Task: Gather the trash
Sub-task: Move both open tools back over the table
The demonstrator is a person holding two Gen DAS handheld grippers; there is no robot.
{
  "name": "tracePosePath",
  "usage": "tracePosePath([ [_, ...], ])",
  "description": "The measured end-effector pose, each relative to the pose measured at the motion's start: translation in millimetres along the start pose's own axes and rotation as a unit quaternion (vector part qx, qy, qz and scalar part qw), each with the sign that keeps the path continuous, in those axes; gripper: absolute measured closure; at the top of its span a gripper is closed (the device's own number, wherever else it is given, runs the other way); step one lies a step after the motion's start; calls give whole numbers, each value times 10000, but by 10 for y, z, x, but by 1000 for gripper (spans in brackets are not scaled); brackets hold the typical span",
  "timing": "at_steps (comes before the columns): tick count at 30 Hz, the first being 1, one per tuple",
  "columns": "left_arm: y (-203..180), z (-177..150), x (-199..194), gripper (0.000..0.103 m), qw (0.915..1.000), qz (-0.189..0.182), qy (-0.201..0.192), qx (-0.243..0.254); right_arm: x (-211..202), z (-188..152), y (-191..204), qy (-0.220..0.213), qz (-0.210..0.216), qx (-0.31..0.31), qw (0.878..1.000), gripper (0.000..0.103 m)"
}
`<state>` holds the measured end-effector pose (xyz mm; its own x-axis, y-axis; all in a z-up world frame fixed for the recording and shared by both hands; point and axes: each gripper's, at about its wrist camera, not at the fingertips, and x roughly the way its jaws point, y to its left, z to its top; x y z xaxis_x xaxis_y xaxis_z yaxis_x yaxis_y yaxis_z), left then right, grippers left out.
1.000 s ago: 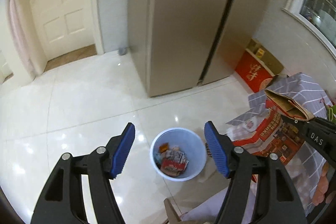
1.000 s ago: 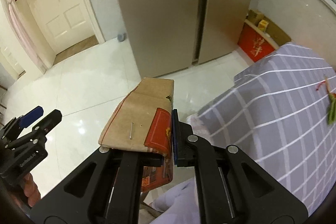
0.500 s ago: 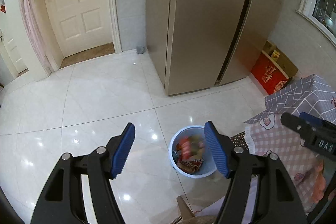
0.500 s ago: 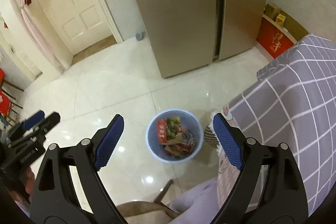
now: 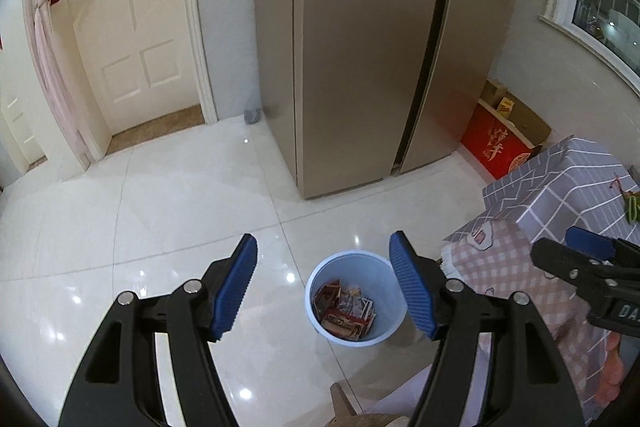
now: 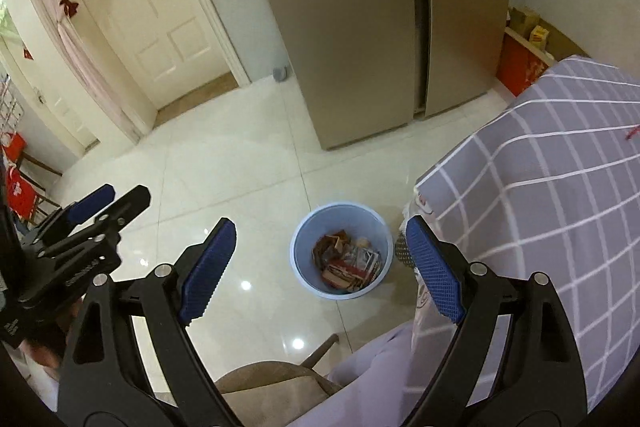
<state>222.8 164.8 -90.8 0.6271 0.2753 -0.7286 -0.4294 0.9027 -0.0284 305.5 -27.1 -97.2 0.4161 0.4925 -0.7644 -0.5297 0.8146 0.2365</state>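
Round pale-blue plastic waste bin (image 6: 340, 223) standing upright on glossy white tile, just beside the draped table corner. Partly filled with crumpled red-and-white printed wrappers and cardboard scraps (image 6: 347, 263), heaped loosely on the bottom, well below the rim.

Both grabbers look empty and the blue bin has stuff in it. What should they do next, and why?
Probably swing the right gripper back over the checked tablecloth to hunt for more trash. Its jaws stand open with nothing between them, the left gripper is empty too, and the wrappers already lie in the blue bin on the floor.
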Motion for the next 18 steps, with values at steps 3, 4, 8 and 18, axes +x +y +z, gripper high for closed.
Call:
tracePosePath([
  [3, -91, 31, -90, 36, 9999, -75, -126, 67, -150, 16, -55, -150, -20, 59, 9999, 17],
  [4, -126, 44, -111, 36, 9998, -113, -157, 89, -196, 21, -86, -188, -55, 73, 9998, 17],
  [8, -318, 105, -214, 36, 9990, -228, -318, 224, -373, 3, -252, -336, -146, 263, 9990, 17],
  [18, -881, 178, -312, 36, 9949, -653, -493, 593, -836, -122, -831, -727, -427, 830, 9930, 17],
])
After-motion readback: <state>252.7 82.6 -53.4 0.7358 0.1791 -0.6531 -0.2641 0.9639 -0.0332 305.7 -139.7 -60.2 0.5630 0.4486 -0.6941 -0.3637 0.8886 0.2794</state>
